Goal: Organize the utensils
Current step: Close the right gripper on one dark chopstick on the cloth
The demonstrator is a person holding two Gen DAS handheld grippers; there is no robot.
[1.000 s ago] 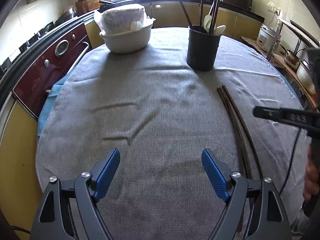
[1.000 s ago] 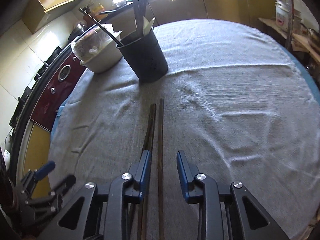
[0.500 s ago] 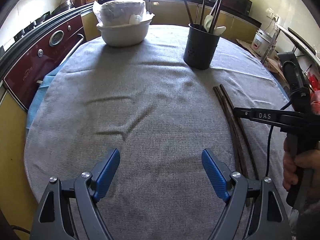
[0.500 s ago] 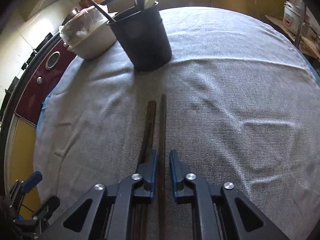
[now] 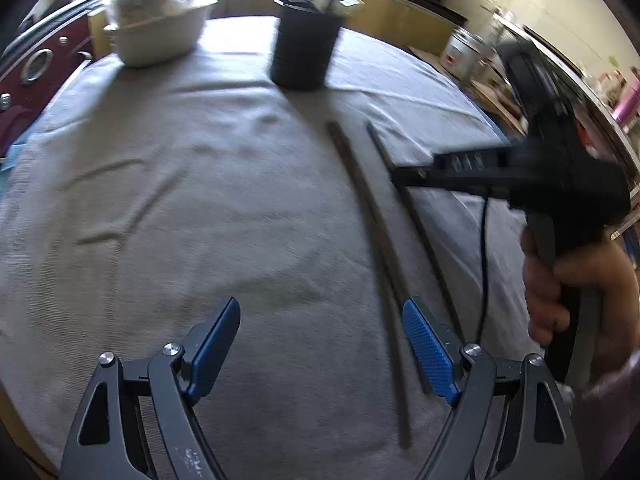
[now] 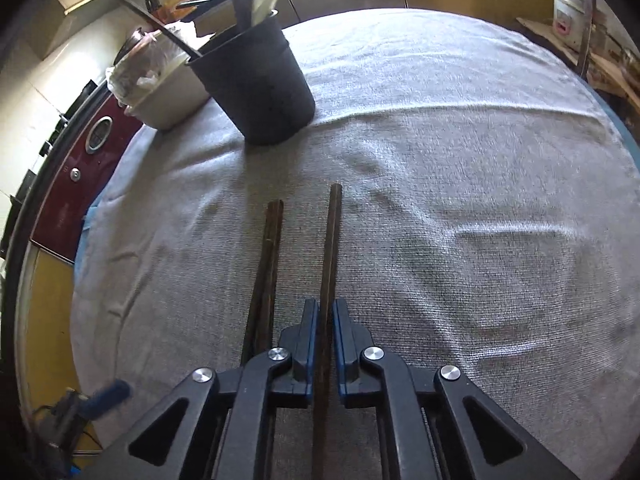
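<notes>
My right gripper (image 6: 326, 314) is shut on one dark chopstick (image 6: 332, 240) and holds it apart from the other dark chopsticks (image 6: 268, 256), which lie on the grey cloth to its left. A black utensil holder (image 6: 256, 88) with several utensils stands beyond them. In the left wrist view the held chopstick (image 5: 384, 148) sticks out of the right gripper (image 5: 400, 174), and the lying chopsticks (image 5: 372, 216) run toward the holder (image 5: 302, 52). My left gripper (image 5: 320, 344) is open and empty above the cloth, its right finger beside the lying chopsticks.
A white bowl (image 5: 160, 36) with a plastic-wrapped bundle stands at the back left. A round table with grey cloth (image 6: 480, 200) fills the view. A dark red appliance (image 6: 80, 176) sits beyond the table's left edge. Kitchen counters lie behind.
My right gripper has closed on one chopstick and drawn it away from the others. My left gripper has swung right, toward the lying chopsticks, still open.
</notes>
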